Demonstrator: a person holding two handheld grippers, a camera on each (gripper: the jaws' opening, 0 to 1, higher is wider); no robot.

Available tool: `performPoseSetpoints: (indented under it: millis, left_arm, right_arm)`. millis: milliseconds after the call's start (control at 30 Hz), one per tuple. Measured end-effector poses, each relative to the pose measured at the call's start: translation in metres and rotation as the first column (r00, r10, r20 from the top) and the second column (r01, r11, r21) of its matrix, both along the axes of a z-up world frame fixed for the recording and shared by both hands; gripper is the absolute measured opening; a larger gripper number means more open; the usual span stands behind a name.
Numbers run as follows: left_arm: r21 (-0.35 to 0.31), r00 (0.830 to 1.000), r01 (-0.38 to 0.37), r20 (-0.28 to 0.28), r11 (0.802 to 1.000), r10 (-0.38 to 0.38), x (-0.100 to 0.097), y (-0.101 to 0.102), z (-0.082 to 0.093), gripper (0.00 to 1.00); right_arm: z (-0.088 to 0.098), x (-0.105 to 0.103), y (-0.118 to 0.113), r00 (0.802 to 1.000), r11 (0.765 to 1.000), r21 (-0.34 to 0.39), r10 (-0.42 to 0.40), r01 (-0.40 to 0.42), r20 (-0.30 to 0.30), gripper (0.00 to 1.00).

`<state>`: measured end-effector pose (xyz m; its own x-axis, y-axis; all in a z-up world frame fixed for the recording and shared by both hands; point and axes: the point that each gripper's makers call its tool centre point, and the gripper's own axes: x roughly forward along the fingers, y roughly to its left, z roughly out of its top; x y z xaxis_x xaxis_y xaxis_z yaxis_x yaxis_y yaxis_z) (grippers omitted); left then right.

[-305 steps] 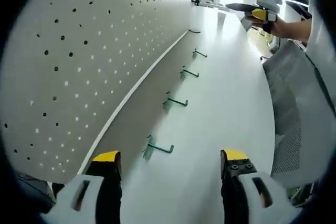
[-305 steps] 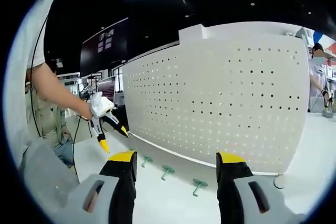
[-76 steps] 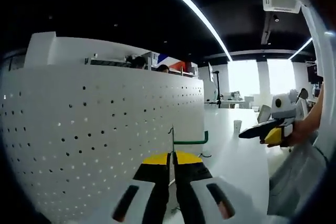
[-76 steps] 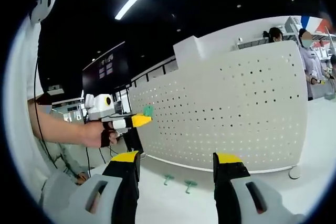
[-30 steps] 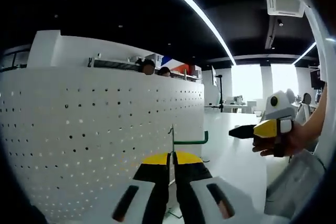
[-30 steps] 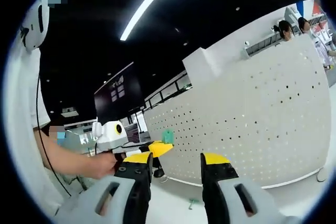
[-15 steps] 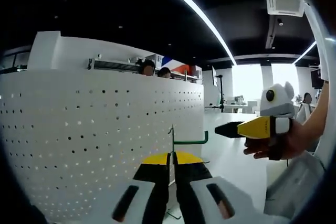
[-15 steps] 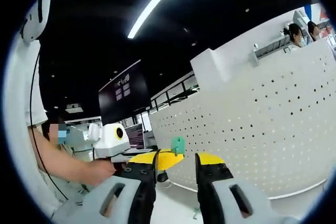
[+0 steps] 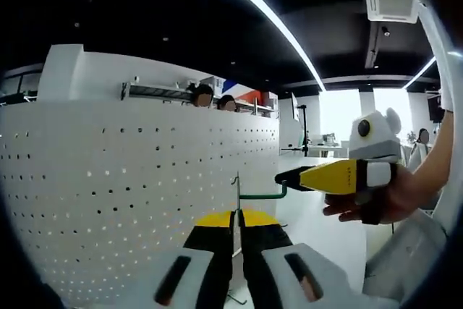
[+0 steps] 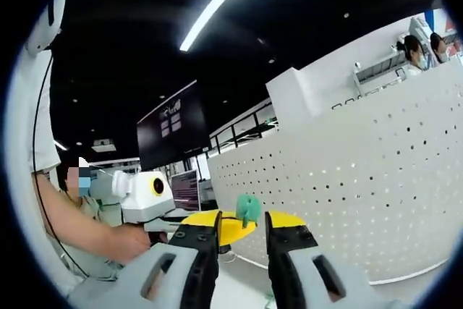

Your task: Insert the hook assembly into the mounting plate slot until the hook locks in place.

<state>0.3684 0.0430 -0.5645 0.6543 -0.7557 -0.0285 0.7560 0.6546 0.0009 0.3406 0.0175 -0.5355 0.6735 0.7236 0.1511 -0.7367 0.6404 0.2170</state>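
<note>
Left gripper (image 9: 238, 216) closed on the green hook (image 9: 262, 195), stem vertical between the jaws, arm pointing toward 3 o'clock. Right gripper (image 9: 289, 176) arriving from 3 o'clock, tip touching or just beside the hook end. In the right gripper view, right gripper (image 10: 241, 231) narrowly open around the green part (image 10: 248, 208); contact unclear. Pegboard (image 9: 145, 179) at 9 o'clock, near.
</note>
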Motion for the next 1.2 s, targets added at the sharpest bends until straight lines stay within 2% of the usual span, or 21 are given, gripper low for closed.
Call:
performPoseSetpoints:
  millis: [700, 1200]
  left_arm:
    - [-0.016, 1.000, 0.001, 0.021, 1.000, 0.000, -0.004, -0.006, 0.008, 0.02]
    - [-0.016, 0.999, -0.005, 0.033, 1.000, 0.006, -0.007, -0.011, 0.011, 0.02]
  right_arm:
    - [-0.001, 0.011, 0.013, 1.000, 1.000, -0.024, -0.012, 0.012, 0.008, 0.11]
    - [-0.001, 0.014, 0.013, 0.999, 0.999, -0.017, -0.031, 0.031, 0.016, 0.04]
